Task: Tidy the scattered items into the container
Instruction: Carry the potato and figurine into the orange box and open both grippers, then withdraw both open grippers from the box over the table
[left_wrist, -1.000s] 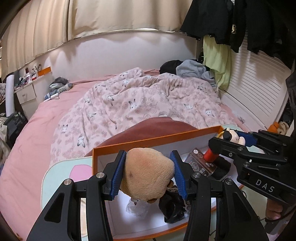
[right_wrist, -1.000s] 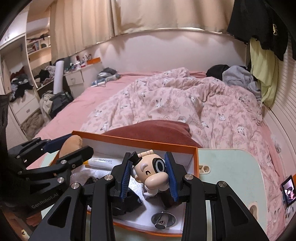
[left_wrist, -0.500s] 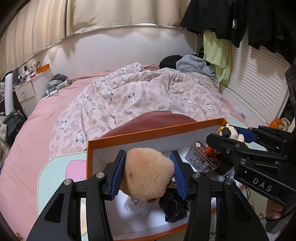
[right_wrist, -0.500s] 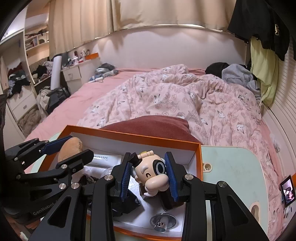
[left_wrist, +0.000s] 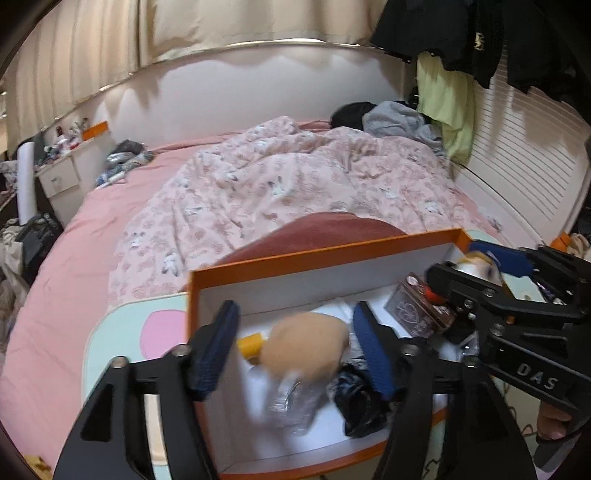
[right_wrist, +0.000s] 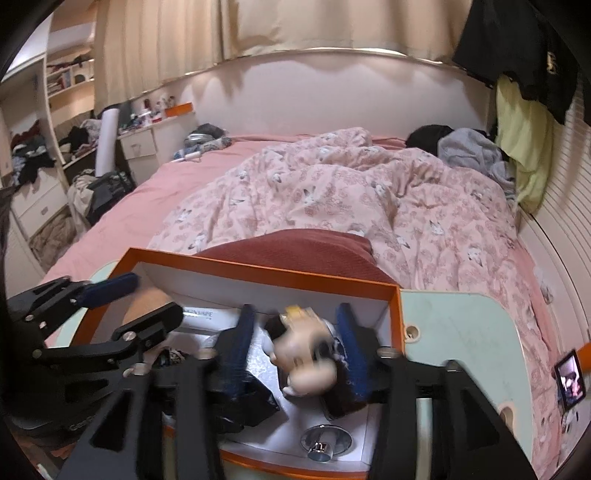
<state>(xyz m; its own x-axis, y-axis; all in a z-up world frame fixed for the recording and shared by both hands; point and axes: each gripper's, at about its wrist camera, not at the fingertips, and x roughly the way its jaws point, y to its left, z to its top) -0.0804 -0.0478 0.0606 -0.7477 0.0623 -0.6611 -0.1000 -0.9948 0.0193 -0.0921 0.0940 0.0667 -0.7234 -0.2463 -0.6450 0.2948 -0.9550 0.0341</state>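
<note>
While both grippers hang over the orange box (left_wrist: 325, 254), their jaws are opening.

Left side: the left gripper (left_wrist: 295, 343) stands over the left half of the box. Its blue pads are apart from the tan plush toy (left_wrist: 306, 350), with a gap on each side; the toy is blurred and sits between the jaws, low inside the box, clear of both pads. Just left of the toy lies a small yellow piece (left_wrist: 249, 345). Near and below the toy lies a clear crumpled wrapper (left_wrist: 291, 402), and to its right a black crumpled bag (left_wrist: 360, 398).

Centre: the box rests on a pale green table (right_wrist: 454, 325) at the near end of a bed with a pink patterned quilt (right_wrist: 351, 199). A white tube (right_wrist: 199, 315) lies along the far wall of the box.

Right side: the right gripper (right_wrist: 295, 339) stands over the right half of the box. Its pads are also apart from the cartoon figurine (right_wrist: 306, 354), which is blurred and tilted between them, inside the box near its right wall. A shiny metal knob (right_wrist: 325, 441) lies on the box floor at the near edge. In the left wrist view, a dark card packet (left_wrist: 417, 310) lies near the right gripper.
</note>
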